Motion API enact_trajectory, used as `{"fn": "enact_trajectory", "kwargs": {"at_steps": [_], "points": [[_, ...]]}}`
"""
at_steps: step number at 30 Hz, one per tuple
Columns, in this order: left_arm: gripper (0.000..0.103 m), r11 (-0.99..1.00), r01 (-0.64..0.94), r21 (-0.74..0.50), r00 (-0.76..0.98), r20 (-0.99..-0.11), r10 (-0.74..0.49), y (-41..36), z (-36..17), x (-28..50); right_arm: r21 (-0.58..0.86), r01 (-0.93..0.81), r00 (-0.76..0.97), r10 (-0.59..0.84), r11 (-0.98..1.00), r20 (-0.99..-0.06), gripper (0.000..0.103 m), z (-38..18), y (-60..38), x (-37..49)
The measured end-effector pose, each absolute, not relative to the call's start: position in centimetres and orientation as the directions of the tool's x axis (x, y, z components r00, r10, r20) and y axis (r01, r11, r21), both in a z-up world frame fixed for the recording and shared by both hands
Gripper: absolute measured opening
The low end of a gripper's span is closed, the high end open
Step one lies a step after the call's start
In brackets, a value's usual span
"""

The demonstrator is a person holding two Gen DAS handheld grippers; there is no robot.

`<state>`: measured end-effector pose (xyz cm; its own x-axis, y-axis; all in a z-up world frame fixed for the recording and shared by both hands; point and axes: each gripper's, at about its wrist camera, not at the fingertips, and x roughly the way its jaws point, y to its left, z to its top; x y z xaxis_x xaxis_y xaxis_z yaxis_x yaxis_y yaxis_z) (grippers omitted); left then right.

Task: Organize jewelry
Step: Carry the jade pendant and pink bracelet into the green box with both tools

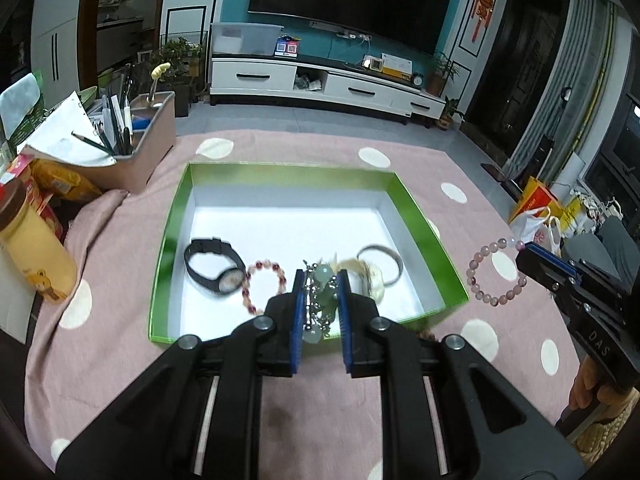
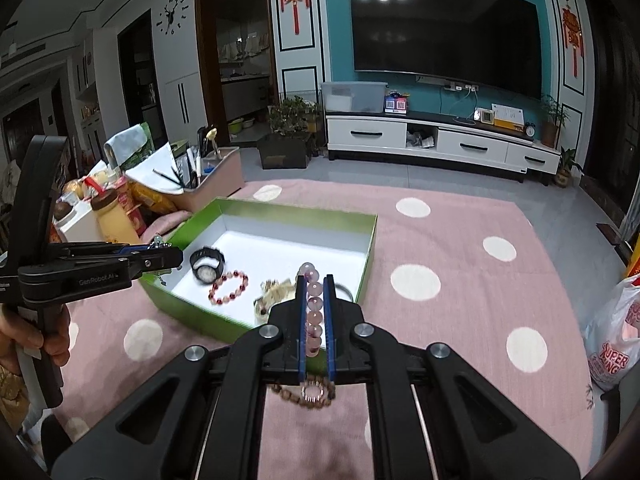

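Observation:
My left gripper [image 1: 320, 275] is shut on a pale green jade-bead chain [image 1: 317, 300], which hangs between its blue pads above the near part of the green box [image 1: 288, 168]. In the box's white interior lie a black watch [image 1: 216, 266], a red bead bracelet [image 1: 264, 284], a silver bangle [image 1: 380, 264] and a cream piece [image 1: 370, 280]. My right gripper [image 2: 315, 280] is shut on a pink bead bracelet [image 2: 314, 308], held above the box's near right corner. That bracelet [image 1: 496, 276] dangles as a loop from the right gripper [image 1: 528, 250]. A brown wooden bead bracelet [image 2: 308, 392] lies on the cloth below.
The pink dotted tablecloth [image 2: 440, 240] covers the table. A pen holder box [image 1: 148, 136], a yellow bottle [image 1: 32, 248] and snack packs crowd the left. A plastic bag [image 2: 612, 340] sits at the right edge. A hand [image 2: 52, 340] grips the left tool.

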<state>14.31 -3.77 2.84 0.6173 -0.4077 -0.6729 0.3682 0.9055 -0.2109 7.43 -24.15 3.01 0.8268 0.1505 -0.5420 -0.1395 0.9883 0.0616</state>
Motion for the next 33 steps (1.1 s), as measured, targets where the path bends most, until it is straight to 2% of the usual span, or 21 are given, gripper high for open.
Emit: {"fn": "enact_trajectory", "kwargs": {"at_steps": [14, 33], "points": [[0.015, 0.905, 0.335, -0.261, 0.595, -0.686, -0.418, -4.6, 2.6, 20.7, 0.078, -0.15, 0.829, 0.168, 0.986, -0.533, 0.007, 3.9, -23.8, 13.1], [0.015, 0.92, 0.237, -0.312, 0.505, -0.769, -0.392, -5.1, -2.8, 27.4, 0.212, -0.162, 0.723, 0.262, 0.964, -0.64, 0.007, -0.6, -22.8, 20.6]]}}
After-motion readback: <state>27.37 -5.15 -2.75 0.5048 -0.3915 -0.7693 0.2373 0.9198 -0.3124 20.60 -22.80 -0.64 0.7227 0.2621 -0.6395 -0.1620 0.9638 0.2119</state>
